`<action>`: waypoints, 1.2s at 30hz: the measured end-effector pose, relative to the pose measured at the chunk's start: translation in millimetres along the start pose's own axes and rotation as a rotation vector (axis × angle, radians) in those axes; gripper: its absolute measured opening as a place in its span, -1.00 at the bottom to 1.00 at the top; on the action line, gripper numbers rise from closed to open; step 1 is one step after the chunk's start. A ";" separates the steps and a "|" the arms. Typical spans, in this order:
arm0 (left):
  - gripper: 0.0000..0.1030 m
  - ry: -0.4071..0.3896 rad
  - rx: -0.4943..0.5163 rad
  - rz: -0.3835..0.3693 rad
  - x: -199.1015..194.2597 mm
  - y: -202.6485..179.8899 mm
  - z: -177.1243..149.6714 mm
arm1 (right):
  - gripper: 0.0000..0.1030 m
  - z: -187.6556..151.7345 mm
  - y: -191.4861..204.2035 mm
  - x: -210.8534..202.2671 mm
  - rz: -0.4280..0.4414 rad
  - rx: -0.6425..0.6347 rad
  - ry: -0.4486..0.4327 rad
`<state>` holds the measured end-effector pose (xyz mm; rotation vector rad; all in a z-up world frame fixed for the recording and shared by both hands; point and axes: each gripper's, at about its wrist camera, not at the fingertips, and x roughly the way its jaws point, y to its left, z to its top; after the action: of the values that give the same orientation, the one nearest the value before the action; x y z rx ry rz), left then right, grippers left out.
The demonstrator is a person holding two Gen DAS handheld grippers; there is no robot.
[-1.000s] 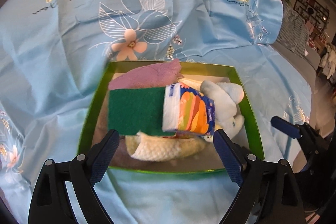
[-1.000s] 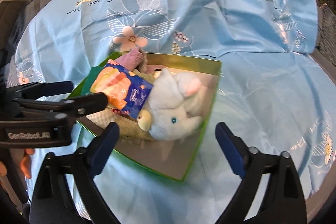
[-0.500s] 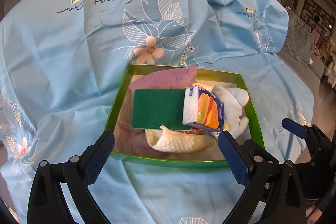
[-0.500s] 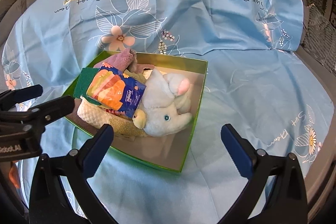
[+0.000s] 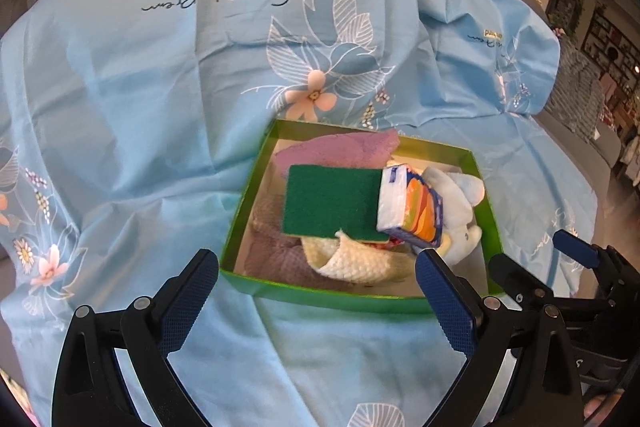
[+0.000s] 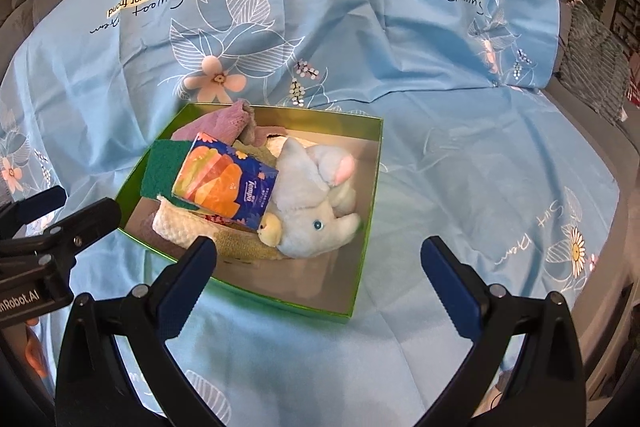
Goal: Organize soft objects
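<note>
Right wrist view: my right gripper (image 6: 318,259) hangs spread and empty over the near rim of the green box (image 6: 362,227), the plush elephant (image 6: 316,203) just ahead.

My left gripper (image 5: 316,279) has just been opening and holds nothing; the scouring sponge (image 5: 330,203) lies ahead of it, long side across. Glossy tissue pack (image 6: 228,187) leans on knitted cream cloth (image 6: 184,227); fuzzy purple cloth (image 5: 336,153) behind. All sit inside; I judge the sorting nearly done.

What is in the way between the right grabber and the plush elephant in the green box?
Nothing visible. The right gripper is open and empty, just outside the green box. The plush elephant lies on top at that side, uncovered. Only the tissue pack leans against its other side.
</note>
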<state>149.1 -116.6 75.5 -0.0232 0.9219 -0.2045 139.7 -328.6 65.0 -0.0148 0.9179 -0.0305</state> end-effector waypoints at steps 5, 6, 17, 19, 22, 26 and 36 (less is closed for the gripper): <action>0.92 0.016 -0.015 0.016 -4.1 6.0 -2.9 | 0.98 -1.4 3.6 -1.8 -0.029 -0.006 0.002; 0.92 0.027 -0.023 0.033 -3.9 7.4 -3.1 | 0.98 -2.1 3.6 -1.8 -0.032 -0.006 0.004; 0.92 0.086 -0.055 0.039 -5.2 19.2 -6.0 | 0.98 -6.5 2.0 -0.2 -0.021 0.014 0.023; 0.92 0.089 -0.051 0.044 -6.1 18.8 -5.5 | 0.98 -7.4 3.4 -1.2 -0.019 0.018 0.023; 0.92 0.102 -0.049 0.043 -4.6 18.9 -4.2 | 0.98 -6.0 4.9 -1.2 -0.014 0.013 0.021; 0.92 0.113 -0.054 0.045 -2.4 19.6 -2.8 | 0.98 -4.4 6.7 -2.7 -0.010 0.002 0.015; 0.92 0.130 -0.037 0.077 4.8 15.4 0.5 | 0.98 -0.3 4.7 -2.2 -0.008 -0.007 0.007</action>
<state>154.9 -102.4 70.3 -0.0087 1.0546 -0.1180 138.2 -323.8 66.4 -0.0249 0.9251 -0.0343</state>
